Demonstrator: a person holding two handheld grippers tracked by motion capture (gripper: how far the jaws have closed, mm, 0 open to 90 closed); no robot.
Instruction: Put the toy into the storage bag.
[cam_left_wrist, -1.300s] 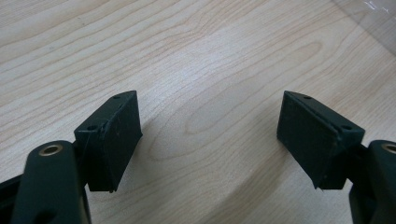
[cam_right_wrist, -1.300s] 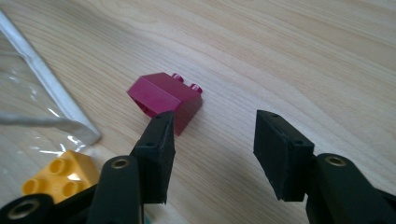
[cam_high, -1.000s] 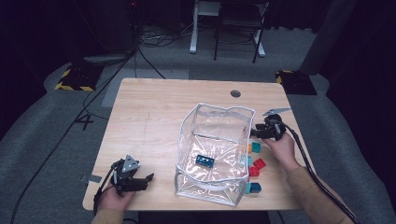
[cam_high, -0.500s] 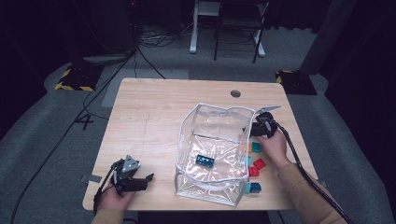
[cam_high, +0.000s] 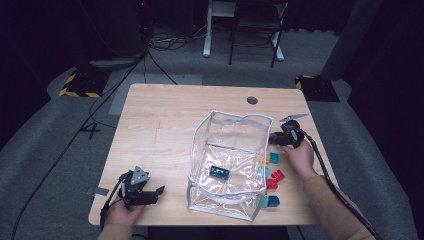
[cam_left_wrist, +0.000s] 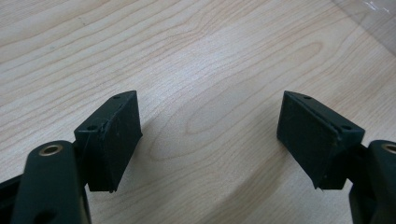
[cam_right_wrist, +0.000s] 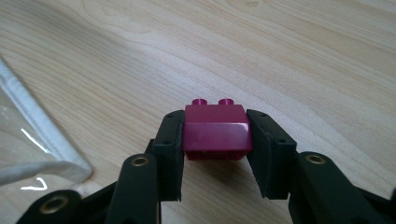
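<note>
No readable writing or label anywhere. Right hand-held gripper (cam_right_wrist: 215, 140) just been closing, now clamped on a magenta brick (cam_right_wrist: 215, 132), pads pressed to both its sides, two studs on top, low over the bench (cam_high: 170, 120) just beside the clear plastic bag (cam_high: 235, 137). Blue brick (cam_high: 219, 172) lying inside that bag; teal and red bricks (cam_high: 274, 176) scattered just right of it. Left hand-held gripper (cam_left_wrist: 210, 135) spread wide, nothing between, over bare wood near the front left corner.
</note>
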